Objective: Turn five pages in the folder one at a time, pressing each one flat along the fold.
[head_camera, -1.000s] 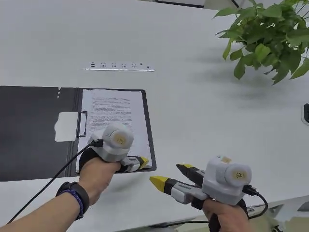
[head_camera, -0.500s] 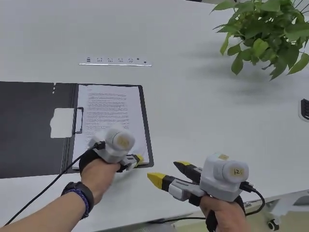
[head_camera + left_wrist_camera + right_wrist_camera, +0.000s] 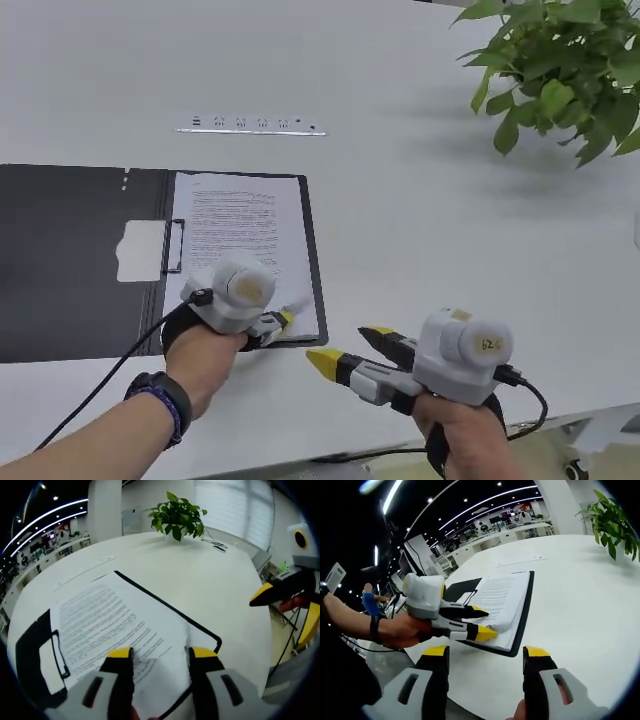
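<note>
A black folder [image 3: 60,260] lies open on the white table, with a stack of printed pages [image 3: 235,230] on its right half. My left gripper [image 3: 285,320] is at the pages' lower right corner, open. Its jaws straddle the top sheet [image 3: 110,620], whose corner curls up slightly between them. In the right gripper view the left gripper [image 3: 484,622] has one jaw above and one below that raised corner of the pages [image 3: 500,595]. My right gripper [image 3: 350,348] hovers open over bare table just right of the folder's corner, holding nothing.
A potted plant [image 3: 570,70] stands at the far right. A flush socket strip [image 3: 250,125] sits in the table beyond the folder. The table's front edge runs close under both hands. A clear pocket [image 3: 140,250] and clip sit by the folder's spine.
My left gripper has edged slightly inward over the page corner, and the top sheet's corner has lifted a little. The right gripper has stayed about where it was; the head camera shifted.
</note>
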